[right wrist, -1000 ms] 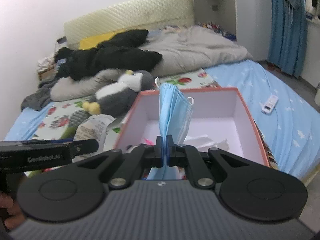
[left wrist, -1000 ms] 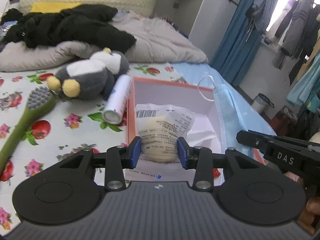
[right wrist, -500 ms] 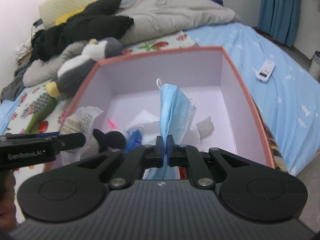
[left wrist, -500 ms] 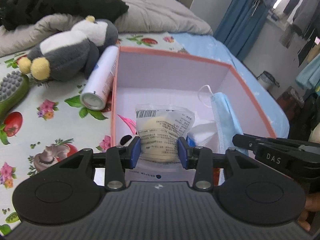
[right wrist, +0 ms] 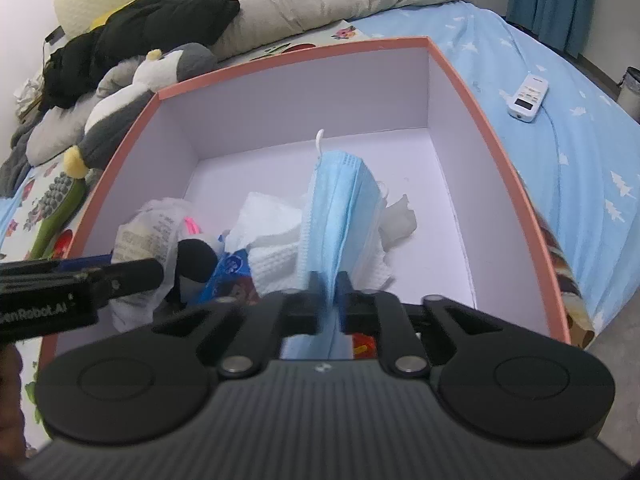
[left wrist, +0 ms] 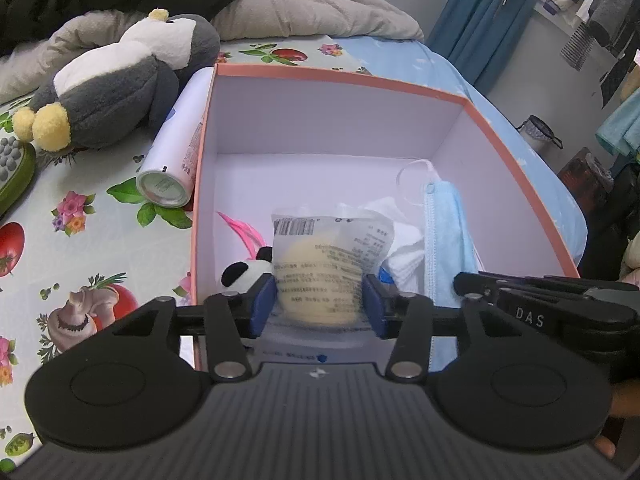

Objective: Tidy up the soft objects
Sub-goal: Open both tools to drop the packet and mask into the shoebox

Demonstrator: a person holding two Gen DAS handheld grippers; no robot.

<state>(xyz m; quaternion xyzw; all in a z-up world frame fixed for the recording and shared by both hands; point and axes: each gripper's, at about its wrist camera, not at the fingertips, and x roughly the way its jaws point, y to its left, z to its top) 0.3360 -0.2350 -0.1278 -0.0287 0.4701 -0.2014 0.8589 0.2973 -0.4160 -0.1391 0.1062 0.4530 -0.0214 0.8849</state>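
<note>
Both claws hang over the open box (left wrist: 516,148), tilted steeply down into it, and both have just been opening. Your left claw (left wrist: 320,304) stands at a middling width with the packaged sponge (left wrist: 328,268) between its blue pads (left wrist: 264,304); the pads look to sit right at the wrapper's edges, so I judge the grip is letting go rather than pressing. Your right claw (right wrist: 329,300) has parted to a narrow gap, and the blue face mask (right wrist: 340,208) runs up through that gap, sagging onto the white tissue (right wrist: 272,236) below.

Why so: the box is the collecting place, and it already holds a small panda toy (left wrist: 244,272) at 9 o'clock of the sponge, the tissue and a blue packet (right wrist: 230,270). Releasing low inside the walls keeps light things from drifting out.

Your left claw sits at about 9 o'clock of the right one, near it, each showing in the other's view.

Outside on the bed (left wrist: 80,216), at 10 o'clock of the box, lie the penguin plush (left wrist: 120,88), a white spray can (left wrist: 176,148) touching the box wall, and a green brush (left wrist: 16,168). The plush looks like the soft thing left to gather. A remote (right wrist: 528,98) lies at 2 o'clock on the blue sheet.
</note>
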